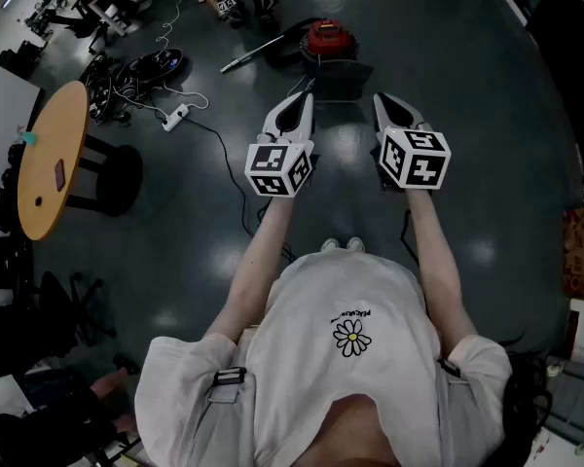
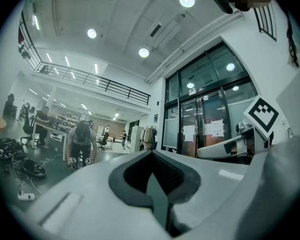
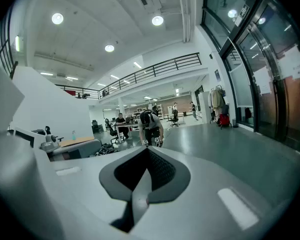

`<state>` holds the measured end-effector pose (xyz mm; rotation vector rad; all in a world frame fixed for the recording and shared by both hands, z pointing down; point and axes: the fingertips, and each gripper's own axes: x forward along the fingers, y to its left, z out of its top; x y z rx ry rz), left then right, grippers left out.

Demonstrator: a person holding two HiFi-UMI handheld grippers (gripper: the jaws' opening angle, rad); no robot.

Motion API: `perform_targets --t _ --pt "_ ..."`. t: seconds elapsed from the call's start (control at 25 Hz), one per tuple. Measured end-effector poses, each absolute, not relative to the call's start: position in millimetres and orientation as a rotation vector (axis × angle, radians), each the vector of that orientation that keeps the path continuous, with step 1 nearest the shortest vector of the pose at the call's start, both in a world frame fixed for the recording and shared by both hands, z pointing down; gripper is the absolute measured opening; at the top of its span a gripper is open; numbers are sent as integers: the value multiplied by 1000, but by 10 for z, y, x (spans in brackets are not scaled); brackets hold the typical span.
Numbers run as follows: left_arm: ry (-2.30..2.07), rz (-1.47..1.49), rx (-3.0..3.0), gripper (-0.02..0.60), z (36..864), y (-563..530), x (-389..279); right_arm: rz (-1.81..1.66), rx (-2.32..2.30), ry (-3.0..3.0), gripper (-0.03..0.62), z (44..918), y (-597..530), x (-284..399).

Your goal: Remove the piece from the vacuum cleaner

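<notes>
Across the wide, dark, glossy floor (image 1: pixel 506 163), a round wooden table (image 1: pixel 49 154) stands at the left. Far ahead of the person sits the squat vacuum cleaner with a red top and dark body (image 1: pixel 326 45) — its grey metal wand (image 1: pixel 253 52) lies on the floor to its left. Both tools hang well short of it: the left gripper (image 1: pixel 302 105) and the right gripper (image 1: pixel 384 105) each have their jaws pressed together, nothing between. A white power strip (image 1: pixel 175 117) lies near the table.
</notes>
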<state>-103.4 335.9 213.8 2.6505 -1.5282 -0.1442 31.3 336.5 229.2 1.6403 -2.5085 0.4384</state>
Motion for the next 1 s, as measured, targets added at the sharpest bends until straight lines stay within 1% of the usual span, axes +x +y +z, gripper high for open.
perform_targets --t 0.4,0.6,0.72,0.88,1.0 --pt "-1544 -116 2678 0 2112 3264 -978 463 1611 -2568 25 2369 3309 291" --pt "-1552 -110 2664 0 2168 3158 -921 513 1610 -2658 25 2280 3193 407" --pt "-1555 -114 2648 0 2189 3088 -852 608 1551 -2777 26 2236 3136 484" --pt "-1562 -119 2647 0 2216 3038 -772 835 1373 -3048 14 2132 3099 532" --pt "-1562 -123 2647 0 2253 2962 -737 954 1365 -3105 20 2141 2978 610"
